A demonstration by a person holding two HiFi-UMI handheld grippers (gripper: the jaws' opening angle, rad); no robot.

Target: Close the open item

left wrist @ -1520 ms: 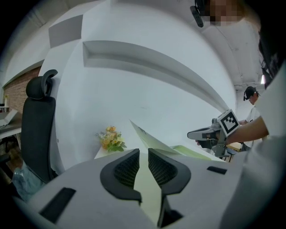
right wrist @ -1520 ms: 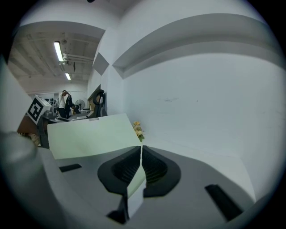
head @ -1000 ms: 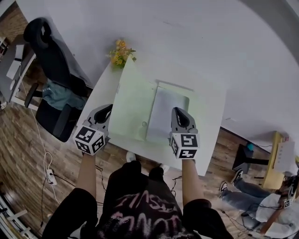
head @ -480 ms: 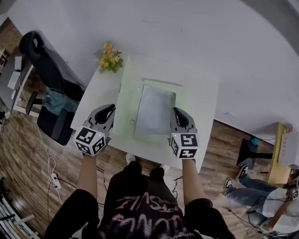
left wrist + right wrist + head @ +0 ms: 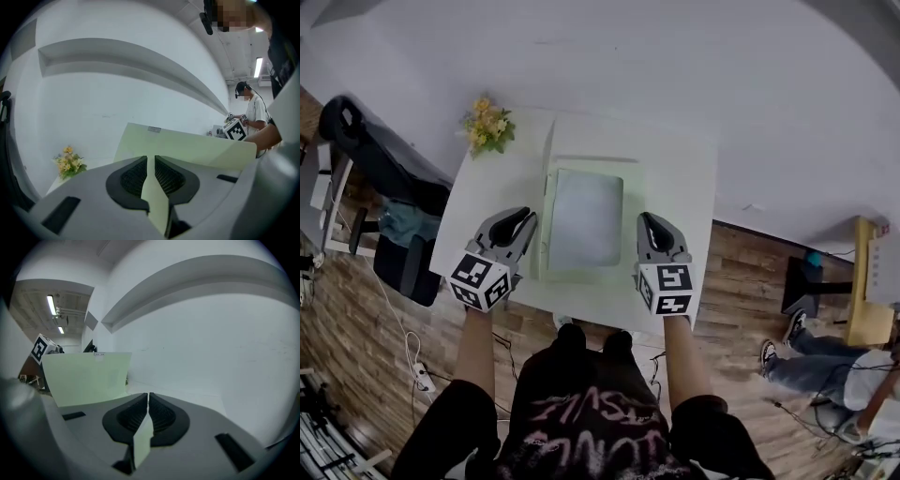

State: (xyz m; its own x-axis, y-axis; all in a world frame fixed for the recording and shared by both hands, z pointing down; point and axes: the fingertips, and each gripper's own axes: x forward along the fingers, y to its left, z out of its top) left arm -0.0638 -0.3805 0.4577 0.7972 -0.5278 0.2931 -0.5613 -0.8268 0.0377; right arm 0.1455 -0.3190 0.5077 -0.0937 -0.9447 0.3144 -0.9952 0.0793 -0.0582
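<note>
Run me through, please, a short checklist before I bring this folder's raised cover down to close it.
1. Left gripper has the cover: ok, fingers shut on its pale green edge.
2. Right gripper steadies the folder: ok, shut on its right edge.
3. Cover closed: not ok, it stands about upright at the folder's left side.
4. Paper lies flat inside: ok, nothing on it.
5. Flowers clear of the cover's swing: ok, they sit at the table's far left corner.
6. Folder fully on the table: ok.
</note>
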